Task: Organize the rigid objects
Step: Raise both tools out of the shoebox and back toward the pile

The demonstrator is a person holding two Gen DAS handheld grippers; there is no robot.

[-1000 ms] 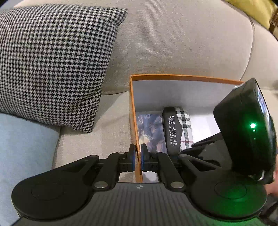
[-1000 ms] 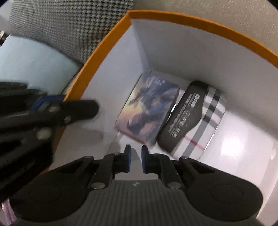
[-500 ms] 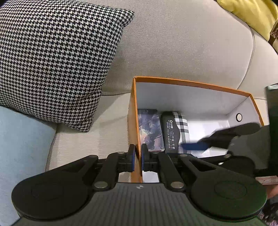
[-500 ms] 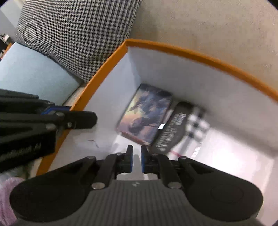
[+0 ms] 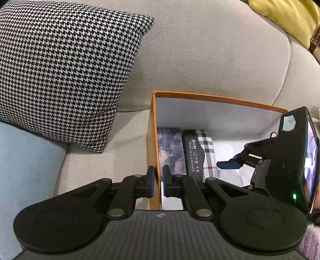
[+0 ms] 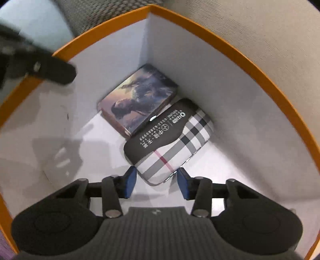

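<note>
An orange box with white inside [image 5: 216, 98] [image 6: 236, 50] stands on the sofa. In its far left corner lie a picture-printed box [image 5: 170, 148] [image 6: 138, 102] and a black and plaid case [image 5: 198, 152] [image 6: 170, 140], side by side. My left gripper [image 5: 158, 181] is shut on the box's left wall [image 5: 152, 144]. My right gripper [image 6: 157, 183] is open inside the box, its fingertips on either side of the plaid case's near end, not closed on it. The right gripper also shows in the left wrist view [image 5: 230, 165].
A houndstooth cushion [image 5: 64, 68] leans on the beige sofa back [image 5: 210, 50] left of the box. A light blue cloth [image 5: 24, 170] lies at far left. A yellow cushion [image 5: 288, 14] sits at top right.
My right gripper has opened and dropped deeper into the box, so its fingertips now flank the plaid case. My left gripper has kept its hold on the wall.
</note>
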